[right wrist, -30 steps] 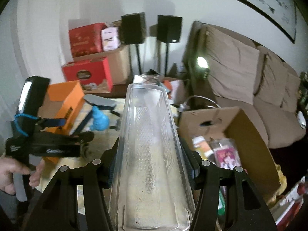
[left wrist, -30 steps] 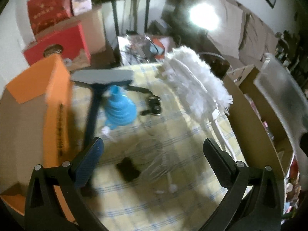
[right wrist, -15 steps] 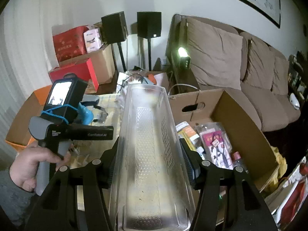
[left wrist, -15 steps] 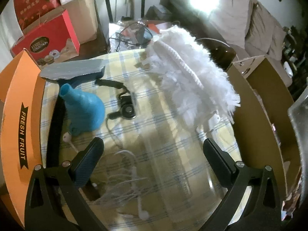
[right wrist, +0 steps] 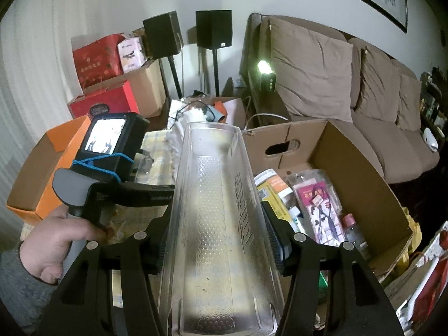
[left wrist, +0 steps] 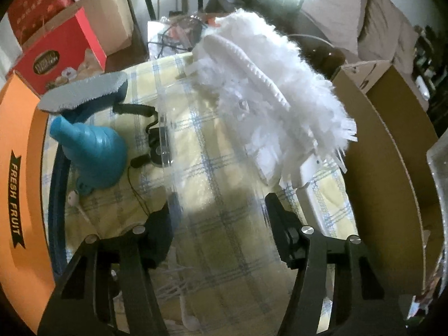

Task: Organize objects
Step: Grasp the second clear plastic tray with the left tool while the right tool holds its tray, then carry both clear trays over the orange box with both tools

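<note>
The right gripper (right wrist: 221, 224) clamps a clear embossed plastic tray (right wrist: 221, 210). The left gripper (left wrist: 218, 221) closes on another clear plastic lid (left wrist: 212, 190). Lift level, clear of the white fluffy duster (left wrist: 268, 84).

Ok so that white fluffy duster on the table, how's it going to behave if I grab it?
The white duster probably feels light and squashy: its head is all loose fluffy strips. The fringe would likely flop and snag the earphone wires. The ribbed spine along its middle looks stiffer, so gripping there may hold better.
</note>
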